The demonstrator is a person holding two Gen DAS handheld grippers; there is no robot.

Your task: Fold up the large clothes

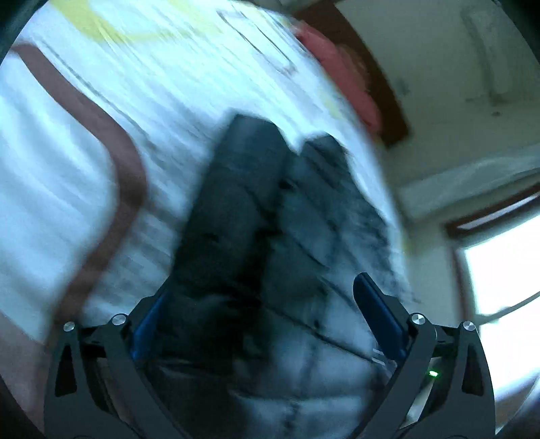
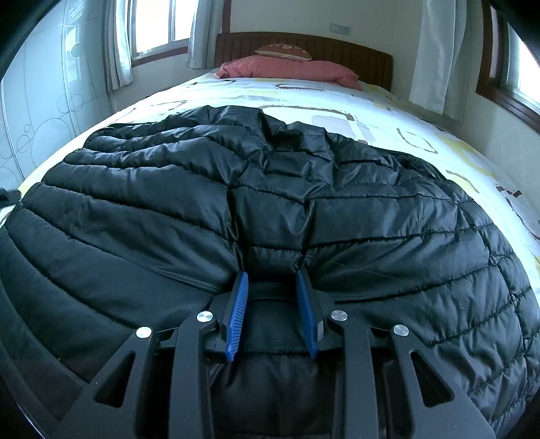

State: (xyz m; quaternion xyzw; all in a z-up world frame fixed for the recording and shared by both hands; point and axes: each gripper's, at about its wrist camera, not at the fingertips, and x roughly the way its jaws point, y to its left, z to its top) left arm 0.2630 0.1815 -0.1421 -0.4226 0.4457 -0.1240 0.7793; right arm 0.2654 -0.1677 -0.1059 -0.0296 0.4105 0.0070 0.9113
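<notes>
A black quilted puffer jacket (image 2: pixel 270 189) lies spread across the bed (image 2: pixel 388 111). My right gripper (image 2: pixel 271 274) sits at the jacket's near edge, its blue pads (image 2: pixel 238 314) shut on a bunched fold of the padded fabric. The left wrist view is tilted and smeared. In it the jacket (image 1: pixel 256 216) runs away from me over the white patterned sheet. My left gripper (image 1: pixel 261 287) stands wide open above the jacket. Fabric lies between the blue fingers (image 1: pixel 374 310), and I see no pad pressing on it.
A pink pillow (image 2: pixel 290 71) and a small brown cushion (image 2: pixel 283 52) rest against the wooden headboard (image 2: pixel 354 57). Curtained windows (image 2: pixel 158 27) flank the bed, and a pale wardrobe (image 2: pixel 40 101) stands to the left. Bare sheet shows beyond and right of the jacket.
</notes>
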